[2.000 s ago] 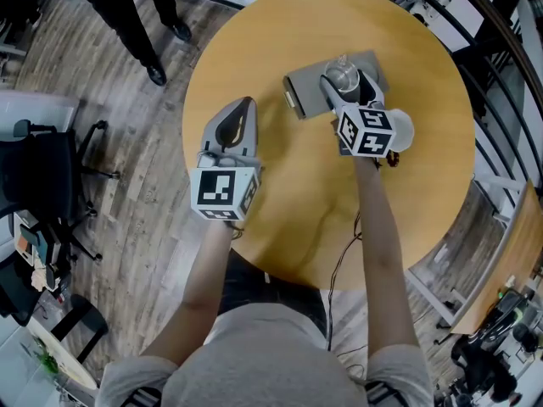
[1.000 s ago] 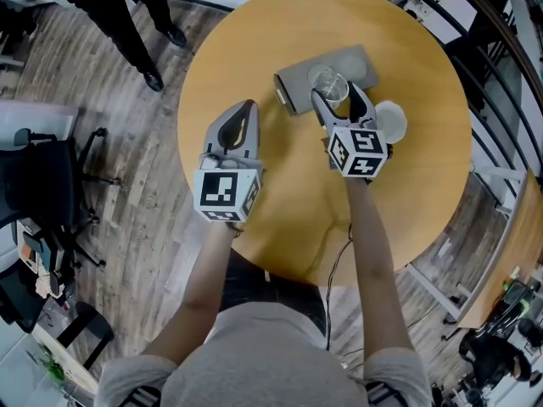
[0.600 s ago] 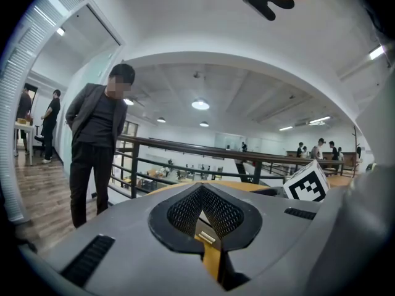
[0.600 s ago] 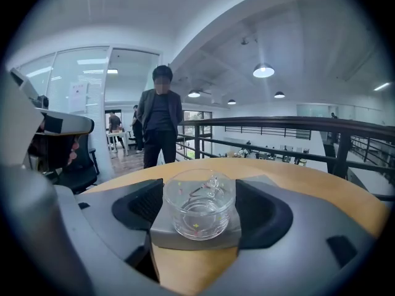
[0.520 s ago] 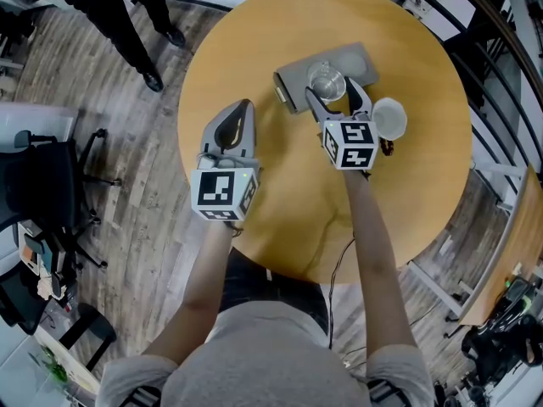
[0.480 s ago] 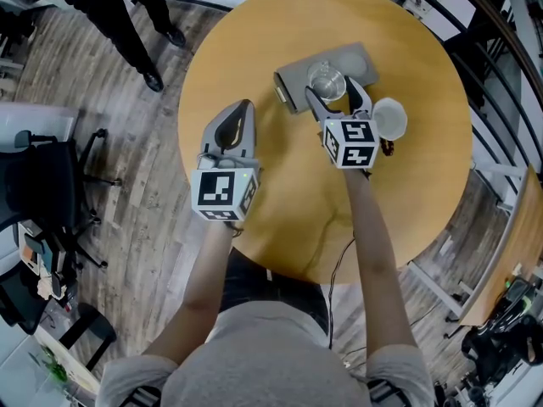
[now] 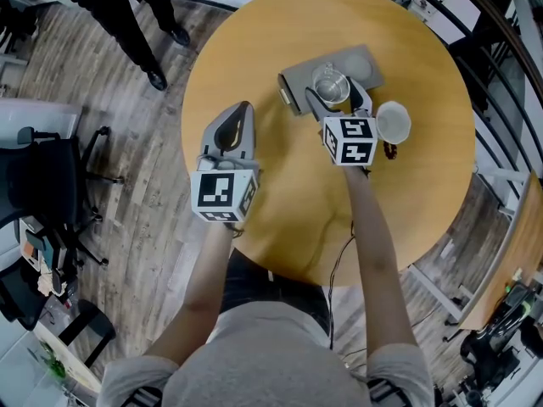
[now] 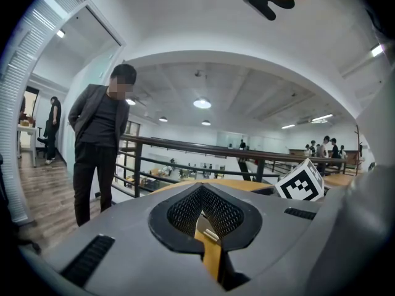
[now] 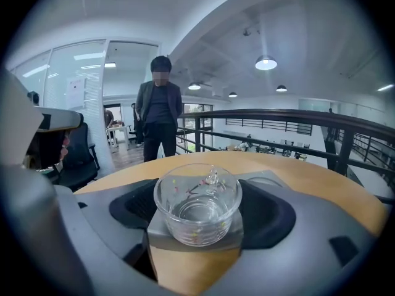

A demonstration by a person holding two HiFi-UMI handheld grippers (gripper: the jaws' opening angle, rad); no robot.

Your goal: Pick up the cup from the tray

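A clear glass cup with small painted flowers stands on a grey tray at the far side of the round wooden table. My right gripper is at the tray's near edge. Its jaws have just been opening, and they flank the cup without pressing on it. In the right gripper view the cup sits between the dark pads on the tray. My left gripper hovers over the table's left part, jaws shut on nothing.
A white cup stands on the table just right of my right gripper. A person stands on the floor beyond the table's left edge. An office chair is at the far left. A railing runs behind the table.
My right gripper has shifted left from beside the white cup and closer to the glass cup, so the cup now lies between its jaws. The left gripper has stayed put.
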